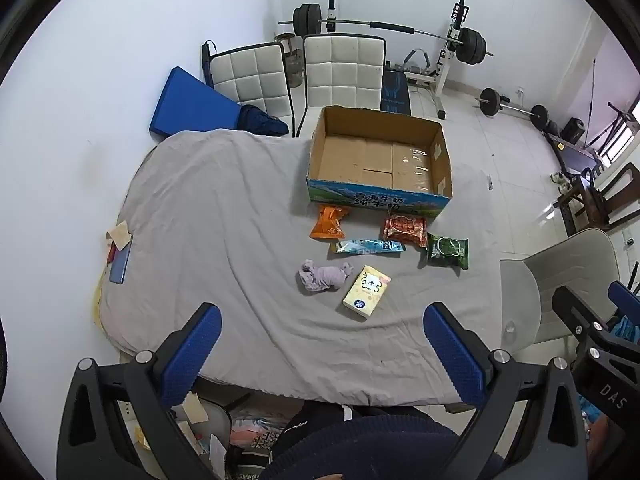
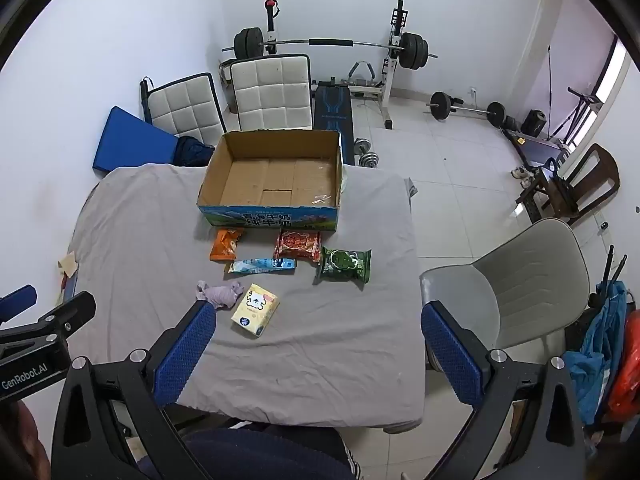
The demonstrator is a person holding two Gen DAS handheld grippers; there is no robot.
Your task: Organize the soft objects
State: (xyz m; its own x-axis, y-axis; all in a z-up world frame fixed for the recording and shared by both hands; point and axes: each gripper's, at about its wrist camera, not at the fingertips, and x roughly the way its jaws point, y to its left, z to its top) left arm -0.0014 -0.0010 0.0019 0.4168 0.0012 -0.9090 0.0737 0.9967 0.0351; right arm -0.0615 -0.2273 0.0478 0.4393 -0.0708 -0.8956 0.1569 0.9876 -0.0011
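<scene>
An empty cardboard box (image 1: 438, 148) (image 2: 212, 178) stands at the far side of a grey-covered table (image 1: 208, 240) (image 2: 340, 340). In front of it lie an orange snack bag (image 1: 328, 223) (image 2: 226, 244), a red packet (image 1: 405, 231) (image 2: 298, 245), a green packet (image 1: 447, 251) (image 2: 346, 265), a light-blue packet (image 1: 368, 246) (image 2: 262, 265), a lilac cloth (image 1: 324, 275) (image 2: 222, 293) and a yellow tissue pack (image 1: 366, 292) (image 2: 255, 310). My left gripper (image 1: 322, 350) is open and empty above the near table edge. My right gripper (image 2: 318, 354) is open and empty, also near the front edge.
Two white padded chairs (image 1: 344, 72) and a blue cushion (image 1: 188, 104) stand behind the table. A grey chair (image 2: 520, 284) is at the right. A weight bench and barbells (image 2: 332, 44) fill the back of the room. A phone and papers (image 1: 120, 256) lie at the table's left edge.
</scene>
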